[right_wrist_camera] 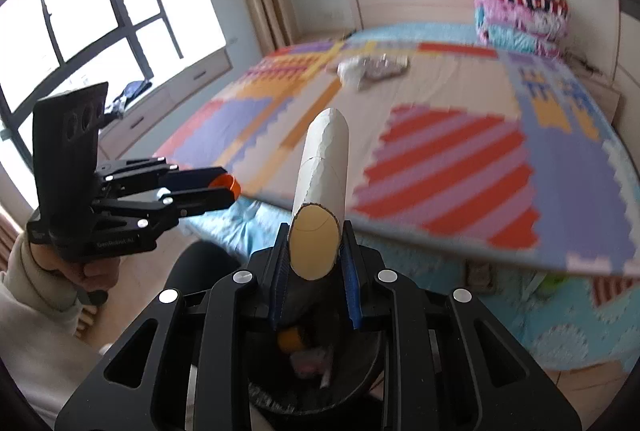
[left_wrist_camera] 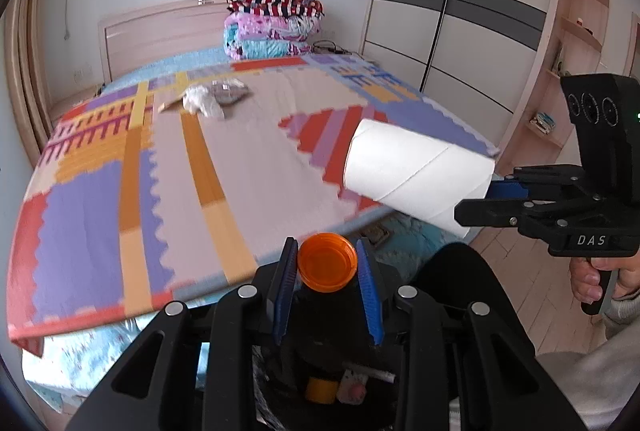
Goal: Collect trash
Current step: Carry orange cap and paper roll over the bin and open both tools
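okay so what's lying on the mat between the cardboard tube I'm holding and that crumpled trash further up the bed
Nothing: in the right wrist view, only bare foam mat separates the cardboard tube from the crumpled trash.

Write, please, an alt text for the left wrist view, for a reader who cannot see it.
The left gripper holds an orange bottle cap between its blue pads above a dark trash bin, with a patterned foam mat on a bed ahead. At right, the right gripper holds a white cardboard tube. Crumpled trash lies far on the mat.
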### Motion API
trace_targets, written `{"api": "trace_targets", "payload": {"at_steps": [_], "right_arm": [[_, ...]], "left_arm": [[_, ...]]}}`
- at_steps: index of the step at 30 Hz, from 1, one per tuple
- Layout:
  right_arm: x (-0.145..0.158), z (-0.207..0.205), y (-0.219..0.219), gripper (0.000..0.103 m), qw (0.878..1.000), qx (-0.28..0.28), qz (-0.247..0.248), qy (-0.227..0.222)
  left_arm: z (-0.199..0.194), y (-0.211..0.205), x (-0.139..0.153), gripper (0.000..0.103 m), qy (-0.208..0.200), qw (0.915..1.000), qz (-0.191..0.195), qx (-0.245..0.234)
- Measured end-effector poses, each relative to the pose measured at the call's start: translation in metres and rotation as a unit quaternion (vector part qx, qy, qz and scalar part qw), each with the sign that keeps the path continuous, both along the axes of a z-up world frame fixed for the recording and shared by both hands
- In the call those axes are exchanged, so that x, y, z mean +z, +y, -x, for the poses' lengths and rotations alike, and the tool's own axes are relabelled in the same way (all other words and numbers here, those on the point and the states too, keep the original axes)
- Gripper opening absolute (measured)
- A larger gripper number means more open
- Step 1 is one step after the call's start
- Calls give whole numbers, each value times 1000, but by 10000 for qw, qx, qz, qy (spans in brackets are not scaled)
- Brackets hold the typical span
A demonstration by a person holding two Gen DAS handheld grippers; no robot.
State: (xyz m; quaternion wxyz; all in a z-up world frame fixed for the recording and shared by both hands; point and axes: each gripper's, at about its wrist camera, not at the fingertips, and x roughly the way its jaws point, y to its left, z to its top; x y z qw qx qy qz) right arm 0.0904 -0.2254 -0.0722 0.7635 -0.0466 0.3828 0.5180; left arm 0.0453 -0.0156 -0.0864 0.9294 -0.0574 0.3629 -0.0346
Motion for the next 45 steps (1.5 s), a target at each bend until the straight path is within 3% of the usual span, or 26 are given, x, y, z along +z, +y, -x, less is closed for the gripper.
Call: {"api": "trace_targets", "payload": {"at_steps": [8, 18, 26, 32, 40, 41, 43, 45], "right_arm": [[-33, 21, -3, 25, 9980, 328, 50, 538], [-84, 31, 6, 26, 9923, 581, 565, 935], [-124, 45, 26, 27, 9860, 532, 1497, 503], [-143, 48, 37, 27, 9809, 578, 1762, 579], [-145, 46, 39, 31, 9806, 527, 1781, 625], [-145, 45, 39, 37, 9809, 508, 1777, 610], [-144, 44, 38, 38, 9814, 497, 1759, 584], [-142, 44, 37, 38, 9818, 483, 1749, 565]], "left_arm": [[21, -5, -33, 29, 433, 9984, 349, 48], [10, -11, -110, 29, 1208, 9919, 393, 87], [2, -10, -154, 29, 1749, 9830, 516, 201], [-3, -11, -172, 29, 1959, 9791, 503, 210], [-4, -15, -171, 29, 1972, 9794, 419, 135], [-4, -15, -170, 31, 1970, 9794, 422, 125], [-5, -16, -168, 38, 1963, 9795, 426, 143], [-4, -14, -165, 38, 1940, 9798, 464, 176]]}}
